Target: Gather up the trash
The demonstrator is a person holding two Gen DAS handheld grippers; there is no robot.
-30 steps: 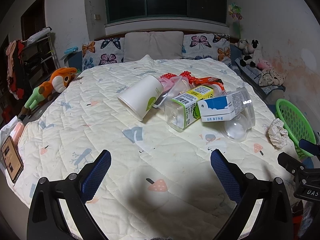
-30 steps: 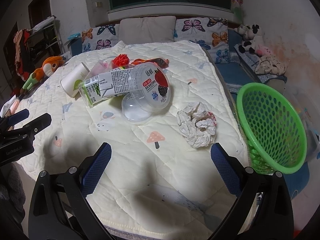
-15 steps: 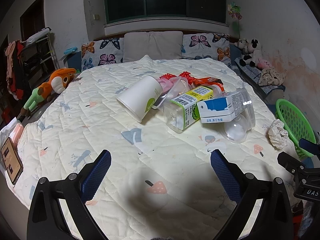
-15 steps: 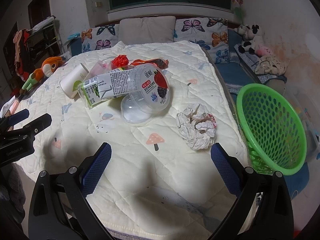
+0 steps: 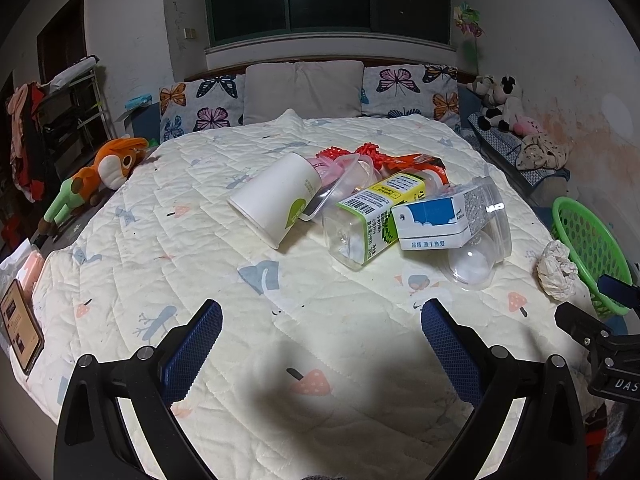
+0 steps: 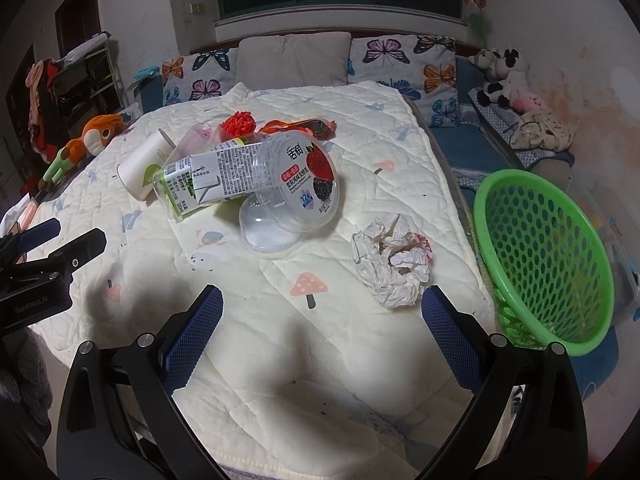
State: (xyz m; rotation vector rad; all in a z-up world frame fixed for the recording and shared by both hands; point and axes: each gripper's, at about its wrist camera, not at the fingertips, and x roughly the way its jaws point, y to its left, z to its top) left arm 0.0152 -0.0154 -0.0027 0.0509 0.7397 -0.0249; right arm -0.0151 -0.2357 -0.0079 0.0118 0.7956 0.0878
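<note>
- Left view: my left gripper (image 5: 320, 344) gapes empty over the bed's (image 5: 200, 240) near edge; cup (image 5: 276, 200), bottle (image 5: 368, 220) and carton (image 5: 436, 220) lie piled mid-bed, nothing collected; view barely changed.
- Right view: my right gripper (image 6: 322, 330) is spread, empty; paper wad (image 6: 392, 264) near the right edge, beside the basket (image 6: 548, 252); wad now nearer.

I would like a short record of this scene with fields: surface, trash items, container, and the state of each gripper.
surface: quilted bed cover
trash items: crumpled paper, apart from the pile; paper cup, lying; milk carton; yogurt cup
container: green basket, beside the bed, nothing visible inside
left gripper: open, holds nothing
right gripper: open, holds nothing, crumpled paper nearest
</note>
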